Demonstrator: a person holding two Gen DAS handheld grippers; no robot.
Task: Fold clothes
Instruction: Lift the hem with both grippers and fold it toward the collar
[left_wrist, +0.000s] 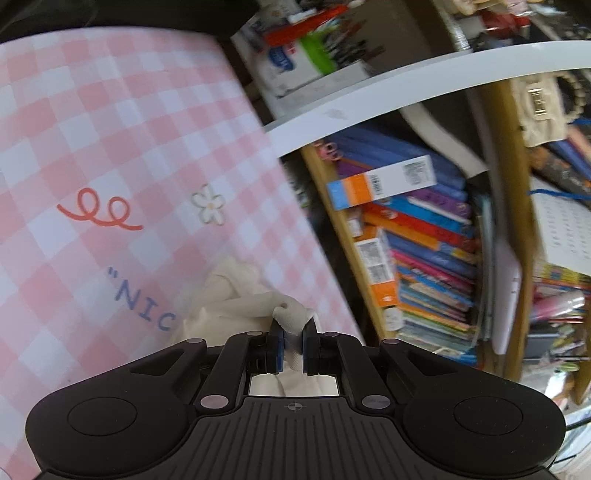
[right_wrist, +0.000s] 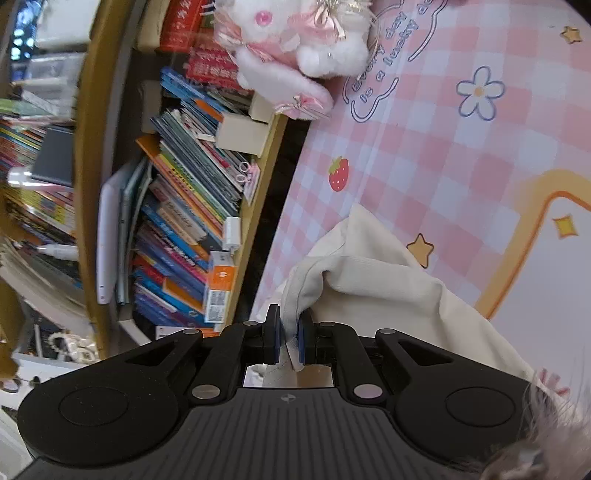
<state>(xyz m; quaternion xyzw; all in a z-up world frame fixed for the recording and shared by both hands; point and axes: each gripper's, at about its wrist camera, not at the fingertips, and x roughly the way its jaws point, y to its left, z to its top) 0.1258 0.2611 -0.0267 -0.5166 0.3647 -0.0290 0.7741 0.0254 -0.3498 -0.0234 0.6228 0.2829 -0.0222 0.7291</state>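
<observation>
1. Grippers: left gripper (left_wrist: 293, 345) and right gripper (right_wrist: 289, 341) each clenched on an edge of the cream garment (right_wrist: 388, 280), likely to carry a fold over.
2. Garment hangs just over the pink checked mat (left_wrist: 122, 147).
3. Mat text: "NIC" partly readable; "Every day is a lucky…" near the plush toy (right_wrist: 295, 55).

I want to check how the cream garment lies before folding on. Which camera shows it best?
The right wrist view: the cream garment spreads wide over the pink checked mat, its hem pinched in the right tool. The left wrist view shows only a bunched bit pinched in the left tool.
</observation>
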